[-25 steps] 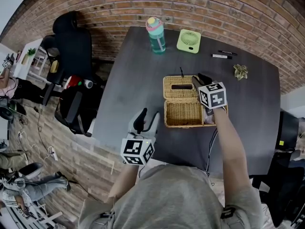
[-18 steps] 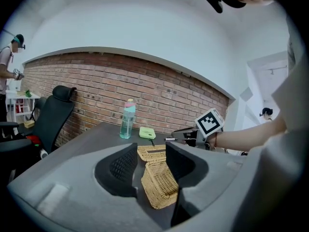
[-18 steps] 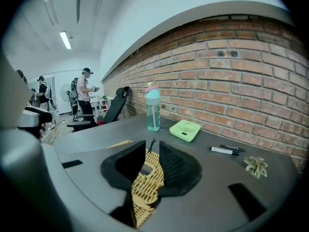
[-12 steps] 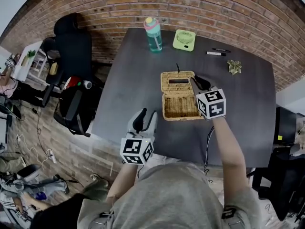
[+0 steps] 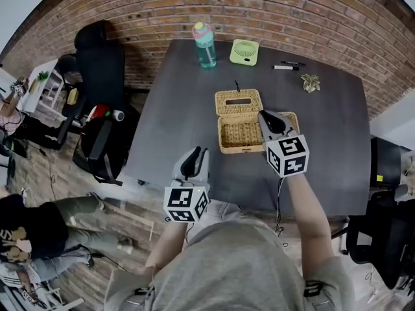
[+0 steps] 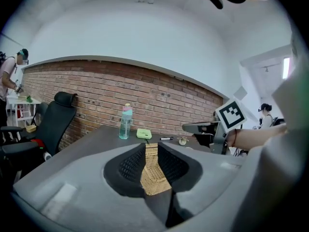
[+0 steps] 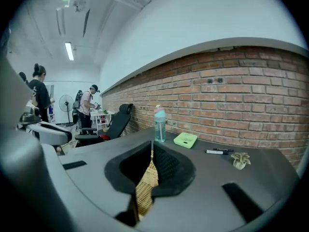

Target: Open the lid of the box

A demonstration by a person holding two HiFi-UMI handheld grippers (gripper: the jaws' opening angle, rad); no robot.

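We hold two tools over a dark bench (image 5: 181,109). The left tool (image 5: 198,153) has just been closing; its jaws stand slightly apart, with nothing between them. The right tool (image 5: 264,116) has been closing too; its jaws are together, empty. The wicker box (image 5: 240,135) sits just beside the right tool's tip, ahead of the left tool, with its lid (image 5: 238,101) folded open beyond it.

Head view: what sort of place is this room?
Likely an office or lab workspace: it has a red brick wall, a black swivel office chair and a dark grey work table.
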